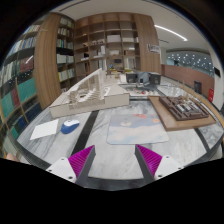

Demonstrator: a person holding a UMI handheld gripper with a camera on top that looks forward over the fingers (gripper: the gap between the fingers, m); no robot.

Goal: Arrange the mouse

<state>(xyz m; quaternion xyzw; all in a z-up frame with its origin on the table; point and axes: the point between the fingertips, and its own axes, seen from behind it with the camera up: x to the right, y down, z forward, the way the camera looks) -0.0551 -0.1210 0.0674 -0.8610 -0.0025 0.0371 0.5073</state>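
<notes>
While the gripper hung with fingers apart and empty, the small blue-and-white computer mouse sat left of centre beside the pale grey rectangular mat; approaching low and square would serve best

Bright ceiling strip lights; strong fisheye bending at the edges.

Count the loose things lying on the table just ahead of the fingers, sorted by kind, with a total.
Blue and white computer mouse: 1
Pale grey rectangular mouse mat: 1
White paper sheet: 1
Total: 3
The hand-held gripper is open and holds nothing.
</notes>
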